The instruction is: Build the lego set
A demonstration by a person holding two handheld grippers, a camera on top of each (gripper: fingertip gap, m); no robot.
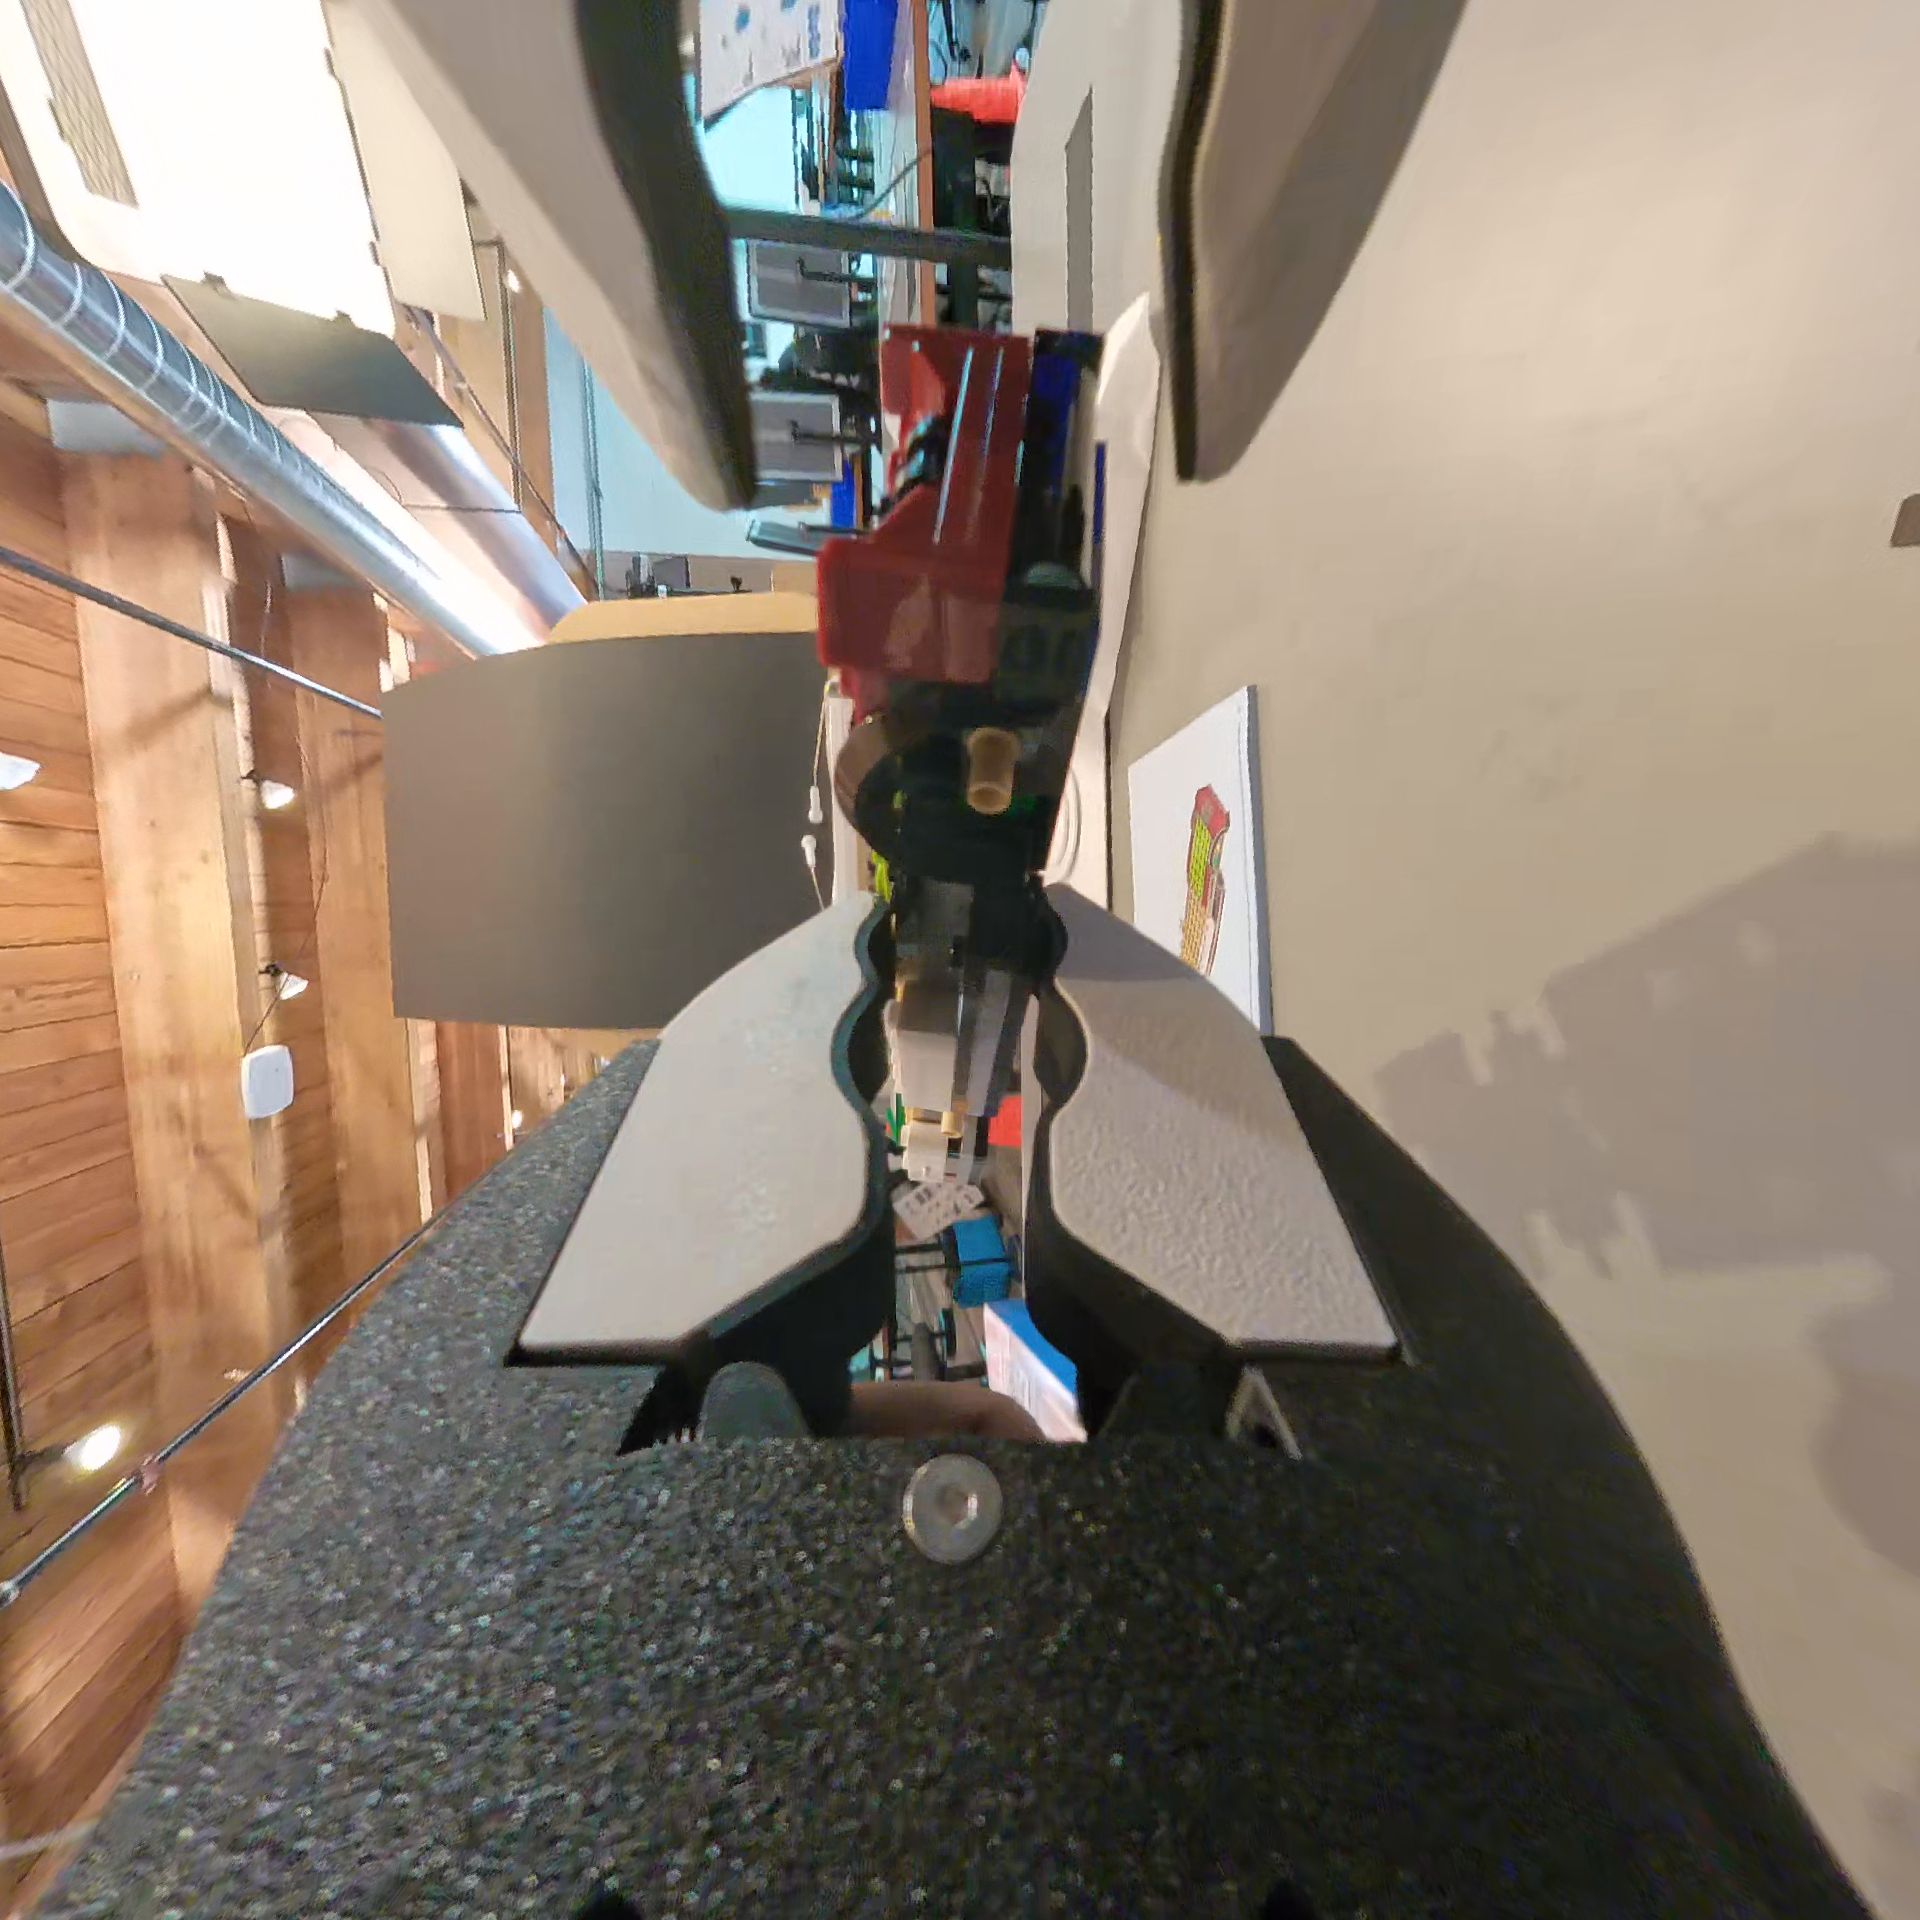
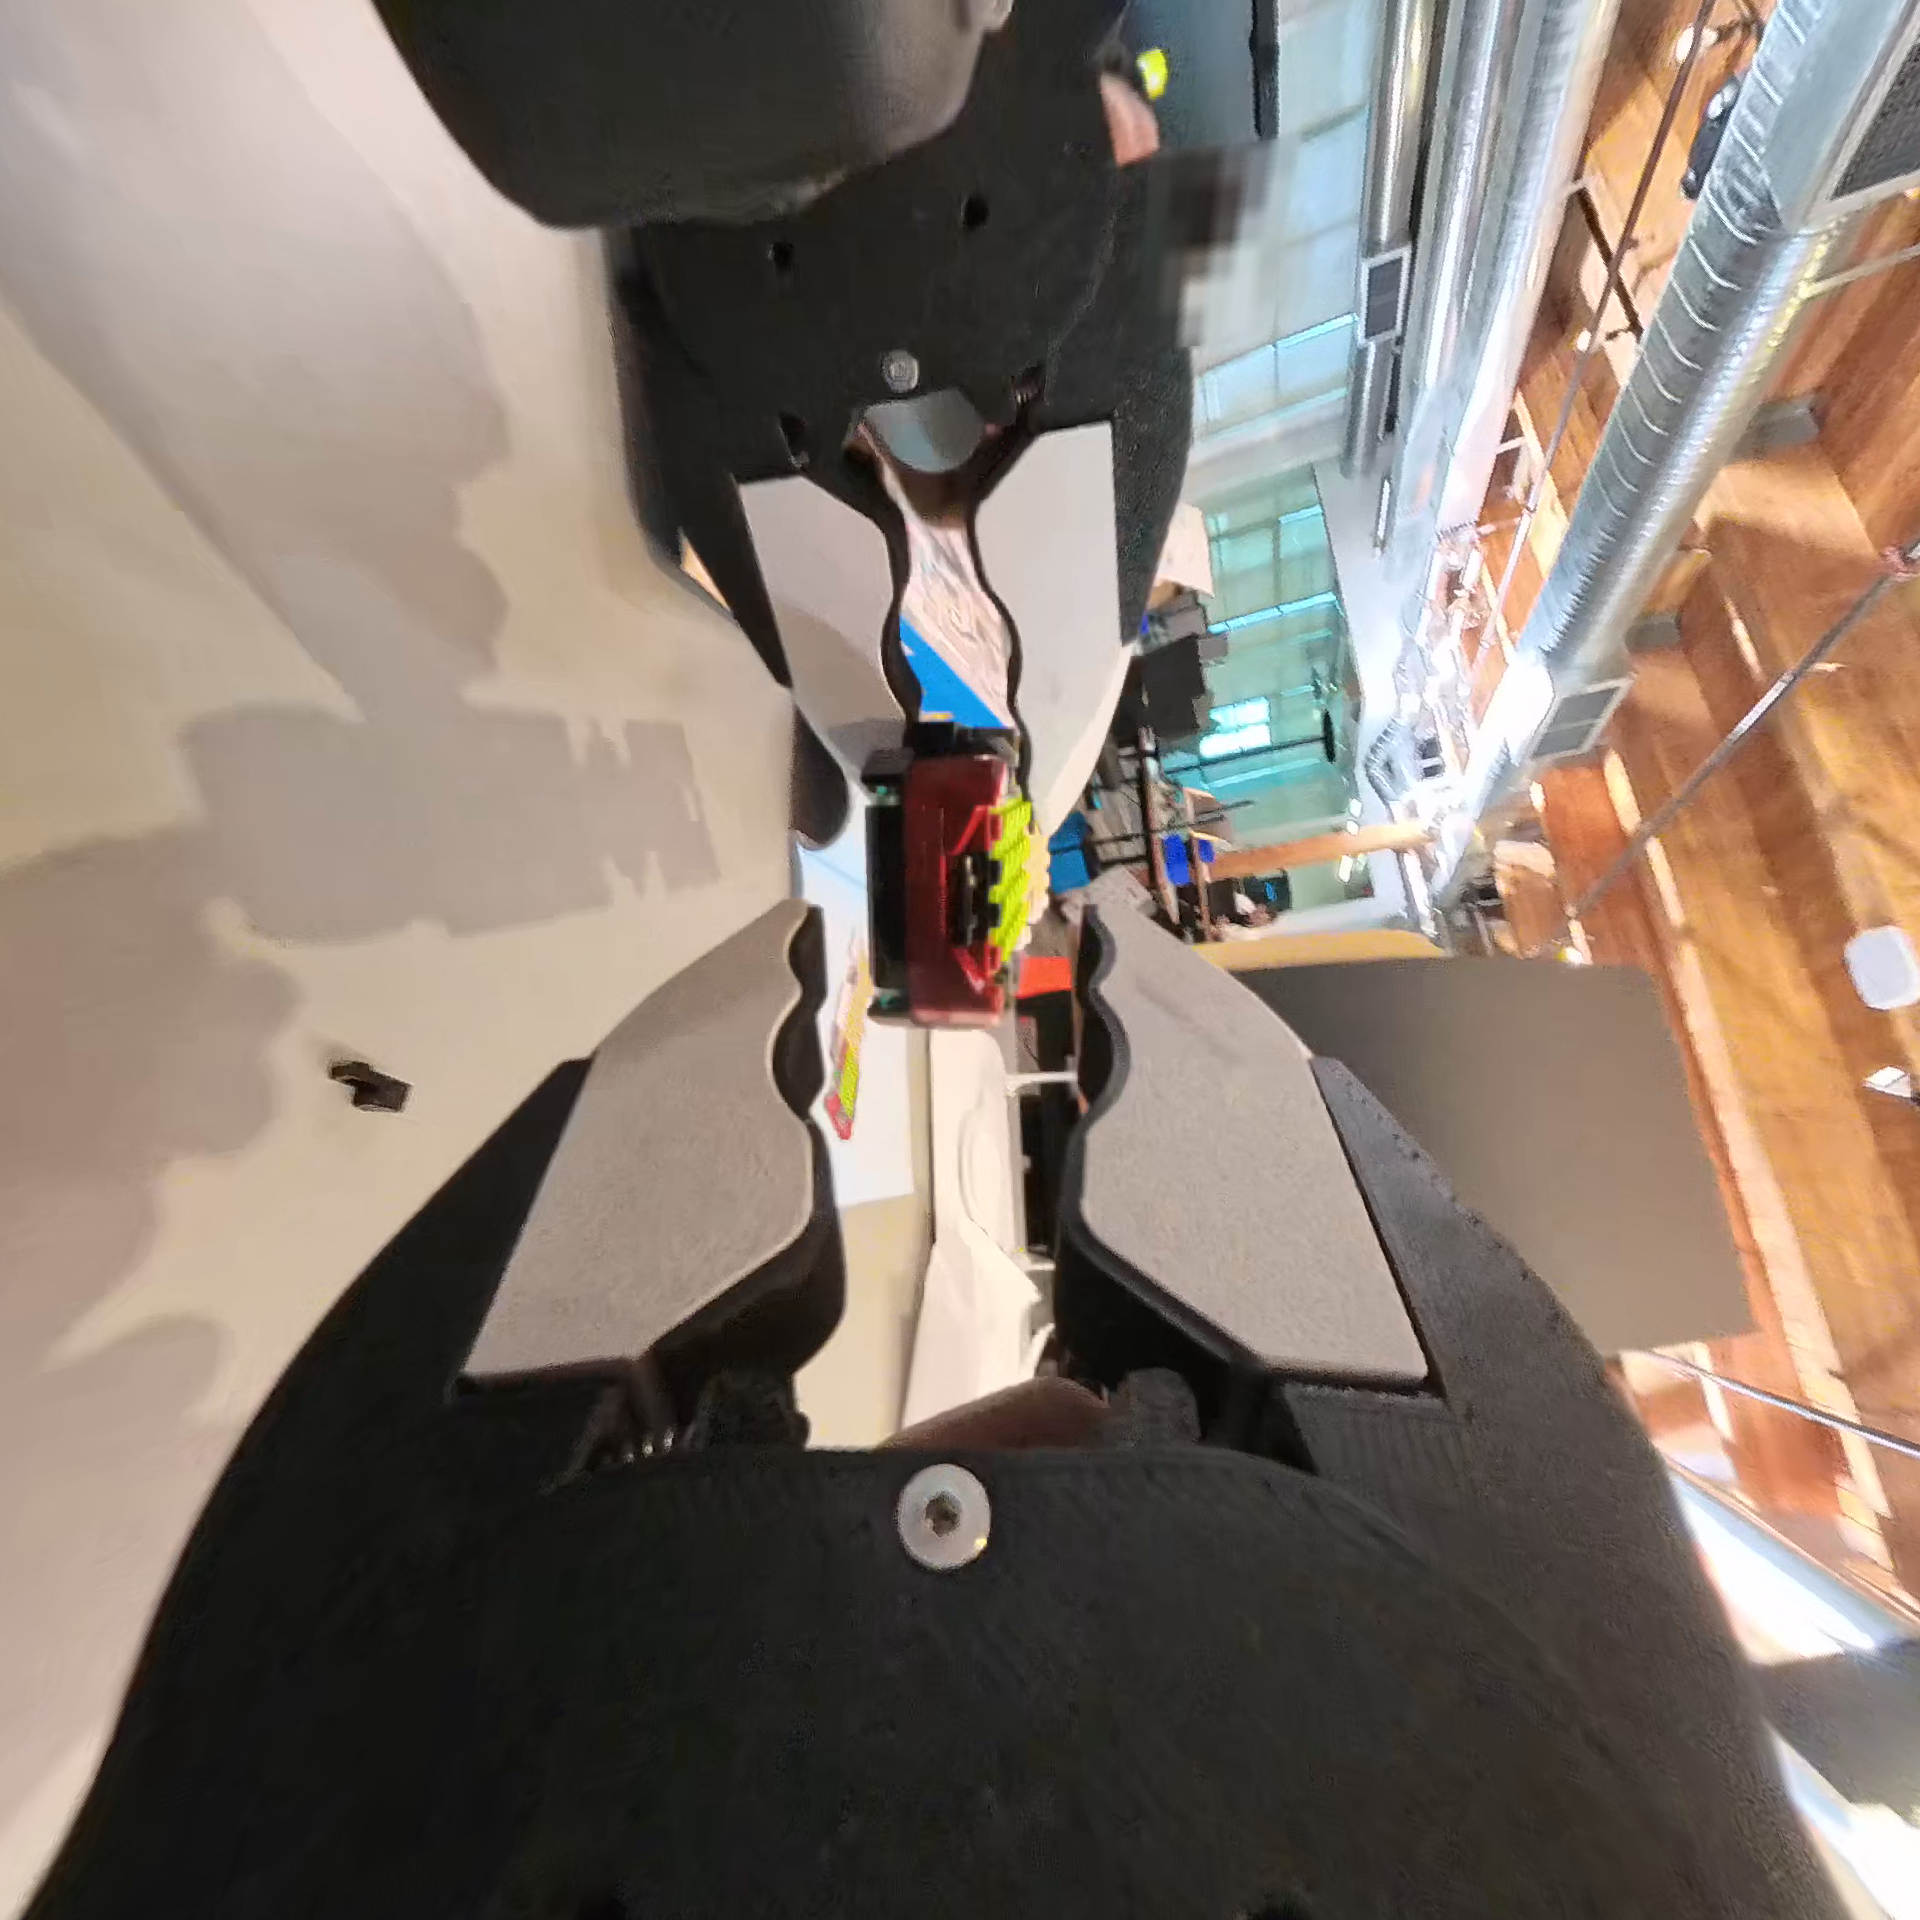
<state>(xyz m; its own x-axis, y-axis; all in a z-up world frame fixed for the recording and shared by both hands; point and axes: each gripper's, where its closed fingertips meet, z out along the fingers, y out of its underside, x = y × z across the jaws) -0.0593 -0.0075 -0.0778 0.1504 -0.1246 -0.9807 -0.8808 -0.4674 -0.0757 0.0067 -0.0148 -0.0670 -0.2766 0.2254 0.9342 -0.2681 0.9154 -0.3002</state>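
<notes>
My left gripper (image 1: 961, 920) is shut on the grey and black end of a toy-brick model (image 1: 935, 582) with dark red, black and lime-green parts, and holds it in the air beside the pale table (image 1: 1558, 623). The right wrist view shows that gripper (image 2: 966, 727) clamping the model (image 2: 940, 883) from the far side. My right gripper (image 2: 948, 925) is open. Its fingers (image 2: 727, 1039) stand on either side of the model's red end with a gap on both sides, so they do not press on it. It also shows in the left wrist view (image 1: 966, 478), spread wide around the red end.
A white sheet with a picture of a brick model (image 1: 1205, 852) lies on the table. A small loose black piece (image 2: 369, 1084) lies on the table. A dark flat panel (image 1: 592, 821) stands behind. Both views are rolled sideways. Spacing between my two grippers at the tips: around 7 cm.
</notes>
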